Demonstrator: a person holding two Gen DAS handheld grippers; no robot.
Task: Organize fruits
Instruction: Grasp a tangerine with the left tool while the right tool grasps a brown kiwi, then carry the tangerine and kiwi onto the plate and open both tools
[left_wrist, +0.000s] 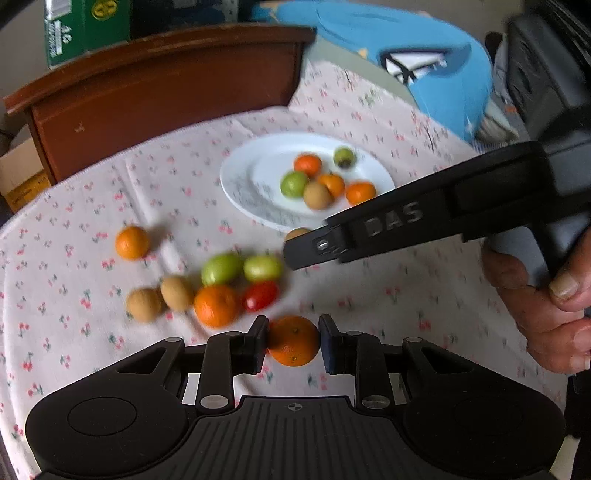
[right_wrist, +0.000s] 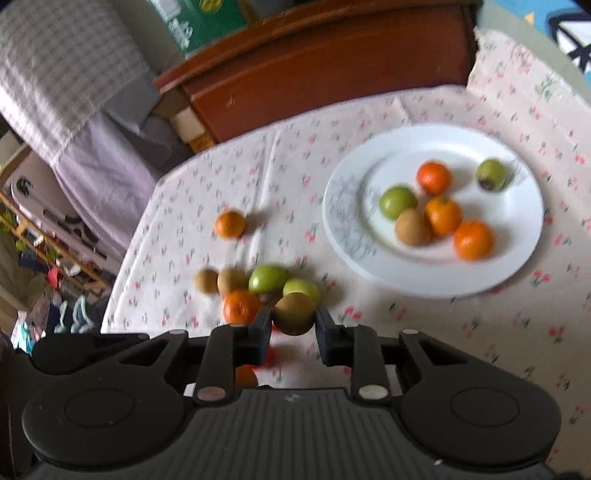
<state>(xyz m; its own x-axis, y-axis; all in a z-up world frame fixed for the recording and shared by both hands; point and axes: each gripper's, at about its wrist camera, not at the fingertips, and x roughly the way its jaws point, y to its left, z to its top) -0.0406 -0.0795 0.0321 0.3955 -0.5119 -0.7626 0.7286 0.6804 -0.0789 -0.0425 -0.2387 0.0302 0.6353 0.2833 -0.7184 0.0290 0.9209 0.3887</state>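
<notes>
My left gripper (left_wrist: 293, 341) is shut on an orange (left_wrist: 294, 341), just above the cloth. My right gripper (right_wrist: 293, 321) is shut on a brown fruit (right_wrist: 294, 313); it shows from the side in the left wrist view (left_wrist: 306, 245), with the brown fruit (left_wrist: 297, 233) at its tip near the plate's front rim. A white plate (left_wrist: 243, 177) (right_wrist: 343, 229) holds several fruits: oranges, green ones and a brown one. A loose pile lies on the cloth: green fruits (left_wrist: 221, 268), an orange (left_wrist: 216, 304), a red tomato (left_wrist: 260, 295) and brown fruits (left_wrist: 176, 292). One orange (left_wrist: 132, 242) (right_wrist: 230, 223) lies apart.
The table wears a floral cloth (left_wrist: 110, 184). A dark wooden headboard (left_wrist: 159, 88) stands behind it, with a green box (left_wrist: 85, 26) above. A blue bag (left_wrist: 424, 66) lies at the back right. The table's left edge (right_wrist: 125, 258) drops to clutter on the floor.
</notes>
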